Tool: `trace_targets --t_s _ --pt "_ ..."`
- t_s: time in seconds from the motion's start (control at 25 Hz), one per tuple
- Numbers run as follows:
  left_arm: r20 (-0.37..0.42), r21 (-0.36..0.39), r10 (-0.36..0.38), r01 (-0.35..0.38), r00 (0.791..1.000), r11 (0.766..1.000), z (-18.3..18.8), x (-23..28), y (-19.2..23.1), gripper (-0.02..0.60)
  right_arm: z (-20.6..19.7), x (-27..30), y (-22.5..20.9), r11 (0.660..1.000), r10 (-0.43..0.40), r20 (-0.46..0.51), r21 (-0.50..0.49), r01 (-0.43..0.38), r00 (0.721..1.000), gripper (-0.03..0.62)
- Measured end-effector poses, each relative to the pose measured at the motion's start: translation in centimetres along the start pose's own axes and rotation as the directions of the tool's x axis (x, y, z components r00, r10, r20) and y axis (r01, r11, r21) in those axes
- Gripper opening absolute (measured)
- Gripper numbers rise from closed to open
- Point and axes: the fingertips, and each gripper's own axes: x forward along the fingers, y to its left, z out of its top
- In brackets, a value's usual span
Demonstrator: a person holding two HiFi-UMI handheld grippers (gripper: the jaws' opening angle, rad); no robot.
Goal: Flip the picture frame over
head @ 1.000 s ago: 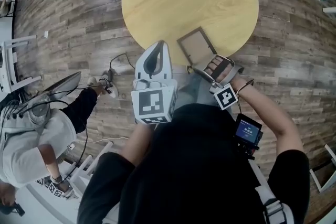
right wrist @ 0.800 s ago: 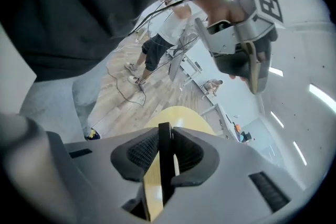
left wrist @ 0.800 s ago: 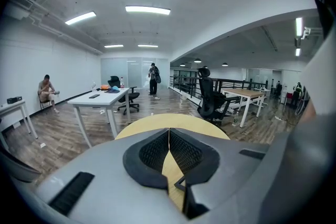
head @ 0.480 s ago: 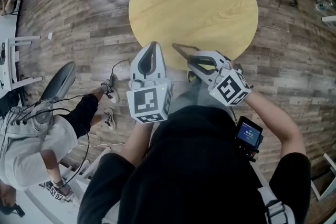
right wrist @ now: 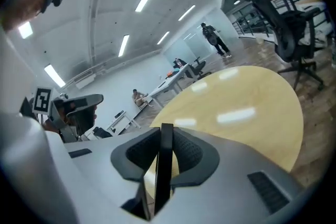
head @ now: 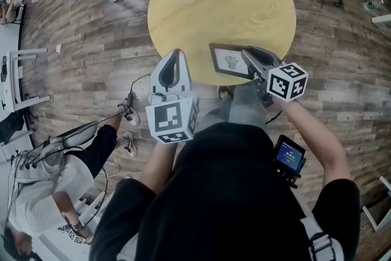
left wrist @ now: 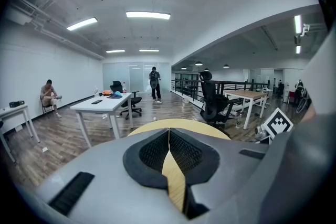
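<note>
Wood is what you work over: the round table (head: 220, 3) lies below, and the picture frame (head: 229, 61) hangs over its near edge with the printed side facing up. Your right gripper (head: 247, 55) is clamped on the frame's right-hand edge; in the right gripper view the frame (right wrist: 164, 165) stands edge-on between the two pads, which press it from both sides. Your left gripper (head: 176, 55) hovers beside the table's near left rim with its jaws together and nothing between them.

The turn looks all but done, so the job now seems to be the landing. Level the frame first, then lower it flat so that no corner strikes ahead of the rest. Keep it well inside the rim, since it sits close to the edge and could tip off. Loosen the pads only once the table bears the frame; whether it touches yet cannot be told.

A second ago the frame lay brown back up near the same edge, with your right hand rolled over and its jaws wider. Half a second ago it stood on edge, mid-turn. The jaws have just been closing on it. The left gripper has barely shifted.
</note>
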Motion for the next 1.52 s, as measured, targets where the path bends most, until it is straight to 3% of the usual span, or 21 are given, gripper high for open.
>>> trace_targets --t_s 0.16,0.32,0.64,0.92,1.12,1.28,1.52 --pt "-0.007 0.007 -0.017 0.017 1.0 1.0 -0.1 0.6 -0.4 0.023 -1.0 -0.6 -3.5 0.988 -0.119 -0.007 0.1 0.119 0.993 0.097" --pt "-0.009 0.006 -0.022 0.022 1.0 1.0 -0.2 1.0 -0.2 0.023 -2.0 -0.5 -5.3 0.977 -0.191 -0.033 0.091 0.193 0.981 0.107" --pt "-0.018 -0.005 -0.028 0.028 0.999 1.0 -0.5 1.3 -0.1 0.023 -3.8 0.0 -7.2 0.961 -0.261 -0.089 0.069 0.267 0.961 0.12" --pt "-0.023 -0.016 -0.013 0.013 1.0 1.0 -1.1 0.8 0.6 0.023 -4.9 0.5 -8.2 0.955 -0.297 -0.127 -0.026 0.296 0.946 0.129" --pt "-0.025 -0.023 -0.005 0.004 1.0 1.0 -1.3 0.6 1.2 0.023 -5.9 1.0 -9.4 0.927 -0.367 -0.192 -0.153 0.342 0.91 0.133" --pt "-0.03 -0.022 0.002 -0.003 1.0 1.0 -1.7 0.6 1.0 0.023 -6.5 0.8 -10.2 0.915 -0.387 -0.204 -0.201 0.349 0.899 0.133" --pt "-0.034 -0.026 -0.005 0.004 0.999 1.0 -2.2 0.2 0.9 0.023 -6.3 1.2 -9.5 0.84 -0.441 -0.211 -0.44 0.318 0.872 0.133"
